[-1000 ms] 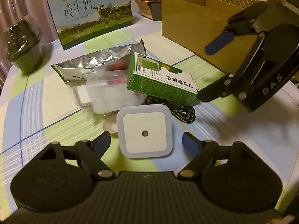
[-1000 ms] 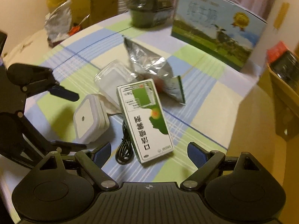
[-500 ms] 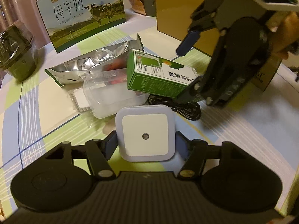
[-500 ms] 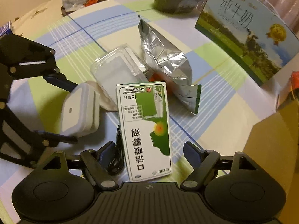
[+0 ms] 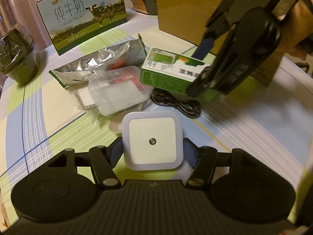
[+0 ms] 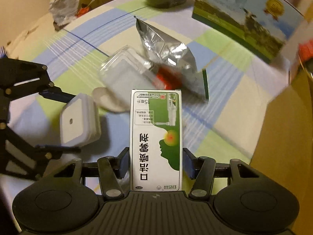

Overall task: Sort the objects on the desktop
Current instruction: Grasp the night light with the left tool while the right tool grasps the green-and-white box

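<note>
Between the left gripper's (image 5: 152,149) fingertips: white square night light (image 5: 152,140), pinched on both sides. Right gripper (image 6: 156,163) has just been closing; its pads now press the green-and-white medicine box (image 6: 156,139). Just beyond both: black cable (image 5: 176,102), clear plastic tub (image 5: 117,90), foil pouch (image 5: 101,62). Farther off, cardboard box (image 5: 182,7), likely the destination. Step: double pick-up. Next, probably a clean lift clear of the cable.

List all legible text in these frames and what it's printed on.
"纯牛奶" and "PURE MILK": milk carton.
"36" on the gold badge: same carton.
"口洽喷雾剂", upside down in the right wrist view: green and white box.
"15毫升": same box.
"OTC" in a small oval: same box.
Small print on the box, carton bottom line, other claw's lettering: too small or blurred.
</note>
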`<state>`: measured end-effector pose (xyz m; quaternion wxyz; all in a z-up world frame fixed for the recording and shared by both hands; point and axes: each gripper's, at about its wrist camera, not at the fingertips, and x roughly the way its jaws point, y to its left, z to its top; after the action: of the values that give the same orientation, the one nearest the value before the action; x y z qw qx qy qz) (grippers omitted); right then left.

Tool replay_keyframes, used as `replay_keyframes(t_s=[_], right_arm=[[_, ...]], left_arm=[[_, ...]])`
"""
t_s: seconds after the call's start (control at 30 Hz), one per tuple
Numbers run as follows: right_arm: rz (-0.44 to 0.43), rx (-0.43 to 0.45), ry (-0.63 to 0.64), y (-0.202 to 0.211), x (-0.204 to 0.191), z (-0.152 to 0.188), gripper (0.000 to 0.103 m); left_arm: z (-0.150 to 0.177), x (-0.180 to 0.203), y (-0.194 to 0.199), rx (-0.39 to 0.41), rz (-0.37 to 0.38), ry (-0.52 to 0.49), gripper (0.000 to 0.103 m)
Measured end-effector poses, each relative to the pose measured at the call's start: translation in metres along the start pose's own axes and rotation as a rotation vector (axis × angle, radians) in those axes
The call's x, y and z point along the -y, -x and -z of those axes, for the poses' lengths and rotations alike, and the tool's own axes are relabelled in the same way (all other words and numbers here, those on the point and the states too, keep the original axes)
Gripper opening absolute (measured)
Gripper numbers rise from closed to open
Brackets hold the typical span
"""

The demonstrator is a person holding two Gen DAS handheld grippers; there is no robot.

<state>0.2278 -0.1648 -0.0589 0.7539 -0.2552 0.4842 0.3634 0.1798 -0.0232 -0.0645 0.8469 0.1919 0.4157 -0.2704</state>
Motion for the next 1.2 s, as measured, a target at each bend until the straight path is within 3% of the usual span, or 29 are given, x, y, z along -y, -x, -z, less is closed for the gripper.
replay_keyframes(t_s=[0.3,0.43,0.53,0.6,0.83,1.03,1.2], right_arm=[[-0.025,-0.071,-0.189,0.027,-0.014,0.067,0.053],[-0.003,-0.028,-0.198,0.027,-0.021,0.088,0.053],[0.006,0.027,-0.239,0.028,-0.019,0.101,0.059],[0.022,0.053,-0.239,0.027,-0.019,0.107,0.065],[0.022,0.112,-0.265,0.025,-0.017,0.121,0.069],[0.032,0.115,-0.271,0.021,-0.018,0.122,0.071],[0.03,0.119,-0.304,0.018,-0.017,0.124,0.071]], left_arm=[[0.02,0.024,0.028,-0.016,-0.004,0.015,0.061],[0.025,0.027,0.029,0.004,-0.019,0.064,0.068],[0.024,0.026,0.028,0.005,-0.008,0.086,0.069],[0.024,0.028,0.025,0.003,-0.01,0.074,0.069],[0.026,0.036,0.02,-0.013,-0.071,0.039,0.07],[0.035,0.031,0.03,-0.043,-0.087,0.157,0.072],[0.037,0.032,0.027,-0.053,-0.095,0.18,0.07]])
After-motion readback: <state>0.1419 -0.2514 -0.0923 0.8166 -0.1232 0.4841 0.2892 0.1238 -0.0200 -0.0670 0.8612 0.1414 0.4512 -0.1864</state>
